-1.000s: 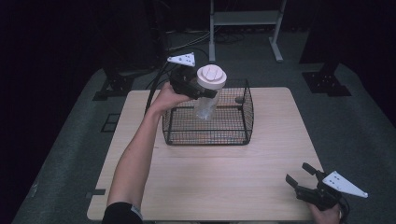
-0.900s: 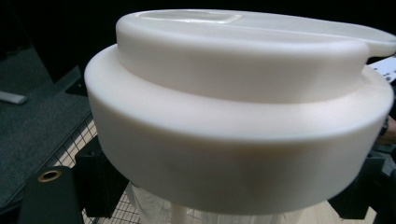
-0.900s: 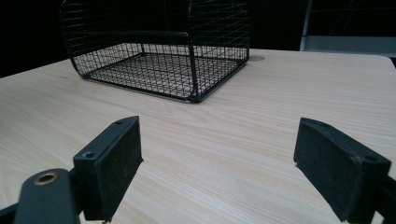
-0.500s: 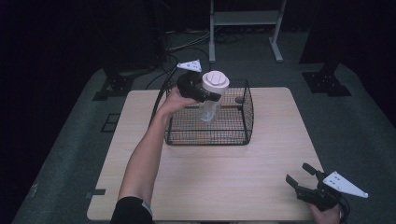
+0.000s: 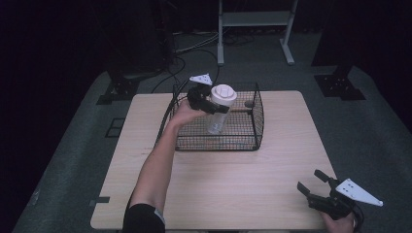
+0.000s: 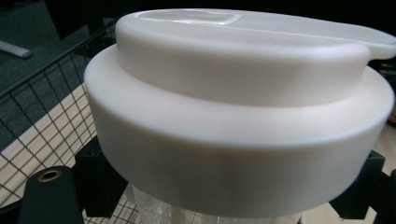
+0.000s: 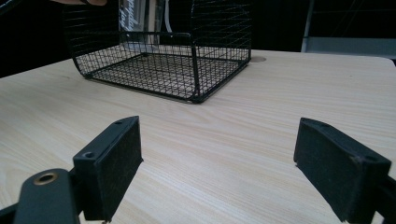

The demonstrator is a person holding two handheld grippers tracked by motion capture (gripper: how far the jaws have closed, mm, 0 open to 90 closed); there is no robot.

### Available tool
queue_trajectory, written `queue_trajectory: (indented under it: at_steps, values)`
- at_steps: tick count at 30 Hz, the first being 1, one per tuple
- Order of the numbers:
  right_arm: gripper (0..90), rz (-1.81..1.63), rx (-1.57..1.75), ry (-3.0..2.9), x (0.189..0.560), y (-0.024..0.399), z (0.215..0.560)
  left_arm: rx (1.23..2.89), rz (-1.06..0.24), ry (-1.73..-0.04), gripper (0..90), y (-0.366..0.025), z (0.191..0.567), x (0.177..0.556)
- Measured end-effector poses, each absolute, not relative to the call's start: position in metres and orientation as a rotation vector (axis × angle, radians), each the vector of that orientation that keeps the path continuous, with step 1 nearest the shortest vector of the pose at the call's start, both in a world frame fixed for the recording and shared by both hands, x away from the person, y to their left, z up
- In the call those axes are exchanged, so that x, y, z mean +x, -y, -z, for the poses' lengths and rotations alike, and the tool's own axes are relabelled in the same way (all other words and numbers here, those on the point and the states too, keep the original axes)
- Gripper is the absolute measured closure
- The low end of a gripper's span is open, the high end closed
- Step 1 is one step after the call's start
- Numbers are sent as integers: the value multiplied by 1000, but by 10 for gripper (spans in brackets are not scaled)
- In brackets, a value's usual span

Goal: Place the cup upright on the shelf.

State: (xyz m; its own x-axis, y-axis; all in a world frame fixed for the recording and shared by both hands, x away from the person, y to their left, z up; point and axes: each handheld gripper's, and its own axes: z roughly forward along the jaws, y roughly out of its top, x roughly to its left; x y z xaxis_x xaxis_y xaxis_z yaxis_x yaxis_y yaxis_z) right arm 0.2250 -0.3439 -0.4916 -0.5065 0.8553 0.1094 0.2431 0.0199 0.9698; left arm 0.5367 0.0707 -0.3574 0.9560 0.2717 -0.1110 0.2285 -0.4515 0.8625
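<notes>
A clear plastic bottle (image 5: 217, 119) with a wide white lid (image 5: 223, 92) hangs upright inside the black wire basket (image 5: 218, 145) at the table's far middle. My left gripper (image 5: 214, 105) is shut on it just under the lid, reaching in from the basket's left side. In the left gripper view the lid (image 6: 233, 116) looms close, and a black pad (image 6: 100, 179) presses each side of the bottle's neck. My right gripper (image 5: 310, 180) rests open at the table's near right corner. Its jaws (image 7: 217, 163) stand wide apart over bare wood, facing the basket (image 7: 163, 70) and the bottle (image 7: 140, 23).
The light wooden table (image 5: 218, 194) lies bare between the basket and the right gripper. Dark floor surrounds it, with black stand feet (image 5: 340, 85) and cables (image 5: 180, 48) behind. A white metal frame (image 5: 252, 29) stands at the far back.
My left hand has lowered the bottle deeper into the basket. The right gripper has kept still.
</notes>
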Motion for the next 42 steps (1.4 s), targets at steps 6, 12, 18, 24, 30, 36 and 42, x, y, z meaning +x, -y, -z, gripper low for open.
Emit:
queue_trajectory:
  at_steps: [6, 12, 18, 24, 30, 36, 42]
  values:
    - [141, -1520, 1120, -1785, 226, 343, 492, 2091, -30, -378, 154, -66, 372, 540]
    - [141, -1522, 1114, -1787, 226, 343, 492, 2120, -20, -390, 153, -60, 381, 542]
    - [141, -1524, 1115, -1786, 225, 343, 491, 2115, -41, -411, 153, -56, 389, 542]
    - [141, -1526, 1110, -1788, 225, 343, 491, 2106, -54, -417, 153, -59, 390, 539]
    - [141, -1532, 1098, -1797, 225, 340, 490, 2169, -84, -405, 152, -61, 383, 532]
    - [141, -1537, 1085, -1795, 224, 338, 488, 2157, -106, -430, 151, -69, 384, 527]
    - [141, -1540, 1083, -1797, 225, 338, 489, 2169, -97, -457, 145, -73, 382, 525]
